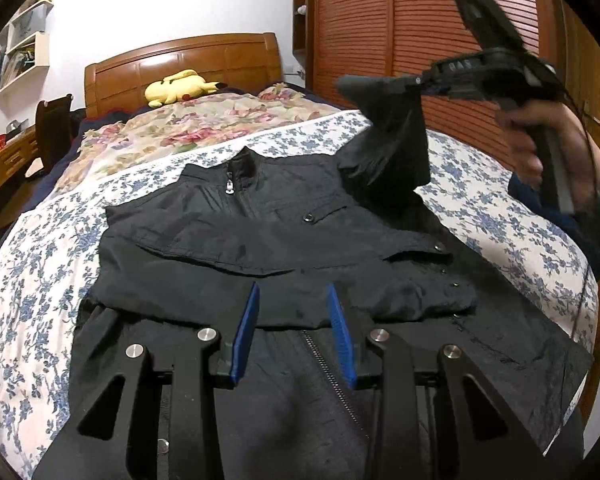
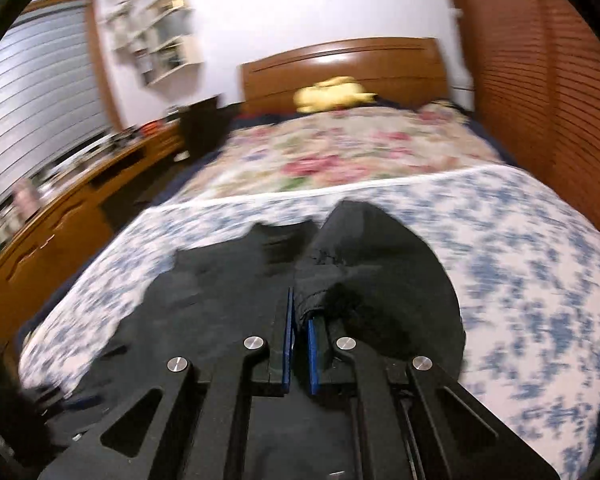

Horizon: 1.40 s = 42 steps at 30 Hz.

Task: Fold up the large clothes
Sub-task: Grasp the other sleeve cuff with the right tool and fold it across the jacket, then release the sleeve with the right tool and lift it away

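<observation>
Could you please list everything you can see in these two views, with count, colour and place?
jacket: one, black, spread on the bed, one sleeve lifted
bedspread: one, white with blue flowers, under the jacket
quilt: one, cream with pink flowers, beyond it
plush toy: one, yellow, by the headboard
wall shelves: one set, white, left wall
wardrobe: one, reddish wood, right
left gripper: one, black with blue pads, part open above the jacket
right gripper: one, same colours, shut on the sleeve
hand: one, holding the right gripper

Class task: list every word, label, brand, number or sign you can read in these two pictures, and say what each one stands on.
None can be read.
Right gripper: pale marks on its body, too blurred.
Wall shelves: book spines too small.
Black jacket: no print visible.
</observation>
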Each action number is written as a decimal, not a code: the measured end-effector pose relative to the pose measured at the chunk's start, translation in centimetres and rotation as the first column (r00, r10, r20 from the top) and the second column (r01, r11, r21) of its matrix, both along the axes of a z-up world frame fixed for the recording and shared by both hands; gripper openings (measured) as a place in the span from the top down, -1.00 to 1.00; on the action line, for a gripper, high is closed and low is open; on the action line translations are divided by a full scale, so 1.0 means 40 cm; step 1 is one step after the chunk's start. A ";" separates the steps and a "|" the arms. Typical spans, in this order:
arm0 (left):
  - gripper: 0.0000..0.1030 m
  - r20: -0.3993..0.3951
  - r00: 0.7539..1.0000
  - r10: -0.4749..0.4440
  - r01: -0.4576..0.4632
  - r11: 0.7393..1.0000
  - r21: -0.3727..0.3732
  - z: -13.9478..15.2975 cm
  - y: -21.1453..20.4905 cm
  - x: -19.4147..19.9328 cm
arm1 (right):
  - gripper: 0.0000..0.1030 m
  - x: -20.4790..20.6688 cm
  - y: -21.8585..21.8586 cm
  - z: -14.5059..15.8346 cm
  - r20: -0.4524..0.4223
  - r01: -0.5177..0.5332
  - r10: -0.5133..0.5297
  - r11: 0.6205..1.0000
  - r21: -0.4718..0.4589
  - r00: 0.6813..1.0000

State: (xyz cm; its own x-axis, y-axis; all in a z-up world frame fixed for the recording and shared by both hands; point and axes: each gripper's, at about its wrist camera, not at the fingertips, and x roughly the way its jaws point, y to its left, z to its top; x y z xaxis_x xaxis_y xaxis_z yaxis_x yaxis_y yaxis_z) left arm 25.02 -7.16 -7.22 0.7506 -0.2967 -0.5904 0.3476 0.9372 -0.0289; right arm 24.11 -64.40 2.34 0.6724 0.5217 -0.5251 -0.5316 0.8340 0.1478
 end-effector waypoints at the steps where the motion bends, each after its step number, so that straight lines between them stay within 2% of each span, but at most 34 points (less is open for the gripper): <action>1: 0.29 0.002 1.000 0.004 -0.004 1.000 -0.004 0.003 0.007 -0.002 | 0.88 -0.013 0.019 -0.012 -0.010 -0.018 0.017 1.000 -0.011 1.000; 9: 0.29 0.024 0.999 0.039 -0.038 0.999 -0.015 0.024 0.059 -0.020 | 0.87 0.001 0.104 -0.112 -0.115 -0.033 0.019 0.993 -0.117 0.993; 17: 0.29 0.032 0.998 0.058 -0.057 0.998 -0.025 0.034 0.086 -0.027 | 0.80 0.001 0.178 -0.116 -0.146 -0.061 0.032 0.977 -0.203 0.989; 20: 0.29 0.036 0.998 0.059 -0.058 0.998 -0.028 0.036 0.090 -0.029 | 0.72 -0.021 0.190 -0.095 -0.121 -0.074 0.049 0.973 -0.216 0.991; 22: 0.29 0.038 0.997 0.061 -0.060 0.998 -0.026 0.036 0.091 -0.028 | 0.47 -0.031 0.194 -0.067 -0.086 -0.076 0.059 0.974 -0.214 0.995; 23: 0.29 0.038 0.997 0.062 -0.061 0.998 -0.025 0.036 0.091 -0.027 | 0.23 -0.033 0.194 -0.052 -0.067 -0.076 0.063 0.975 -0.211 0.996; 25: 0.29 0.036 0.997 0.064 -0.063 0.998 -0.027 0.035 0.091 -0.025 | -0.04 -0.030 0.194 -0.030 -0.031 -0.061 0.055 0.974 -0.217 0.998; 28: 0.29 0.035 0.997 0.064 -0.063 0.998 -0.025 0.034 0.092 -0.023 | -0.18 0.008 0.189 -0.038 -0.019 -0.020 0.016 0.968 -0.251 1.000; 34: 0.29 0.034 0.997 0.063 -0.062 0.998 -0.023 0.033 0.092 -0.022 | -0.22 0.146 0.175 -0.112 -0.062 0.100 -0.125 0.944 -0.314 0.990; 38: 0.29 0.031 0.998 0.061 -0.060 0.998 -0.020 0.026 0.093 -0.019 | -0.22 0.244 0.168 -0.175 -0.145 0.156 -0.204 0.945 -0.287 0.968; 42: 0.29 0.035 0.998 0.061 -0.061 0.998 -0.019 0.028 0.092 -0.019 | -0.22 0.308 0.154 -0.236 -0.248 0.159 -0.214 0.962 -0.224 0.945</action>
